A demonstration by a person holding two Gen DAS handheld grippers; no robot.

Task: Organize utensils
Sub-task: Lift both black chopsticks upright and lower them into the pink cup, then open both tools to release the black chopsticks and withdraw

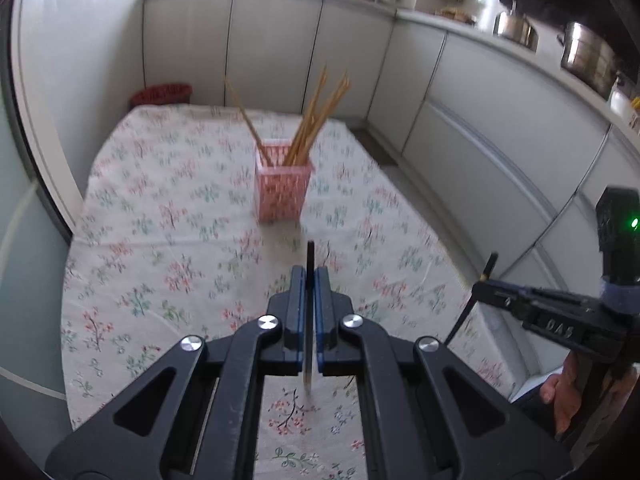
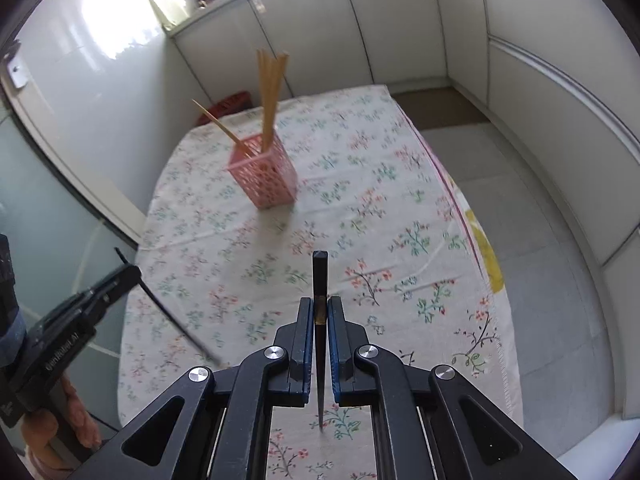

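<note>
Your left gripper is clamped on a dark chopstick; your right gripper pinches another black chopstick. Both are held above the flowered tablecloth. At twelve o'clock from each gripper stands the pink basket with wooden chopsticks upright inside.

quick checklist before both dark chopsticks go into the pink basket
1. Left hand-held gripper shut on its dark chopstick: ok.
2. Right hand-held gripper shut on its dark chopstick: ok.
3. Pink basket upright on the floral tablecloth: ok.
4. Room left among the wooden chopsticks in the basket: cannot tell.
5. Cloth between grippers and basket free of clutter: ok.
6. Grippers apart from each other: ok.
</note>
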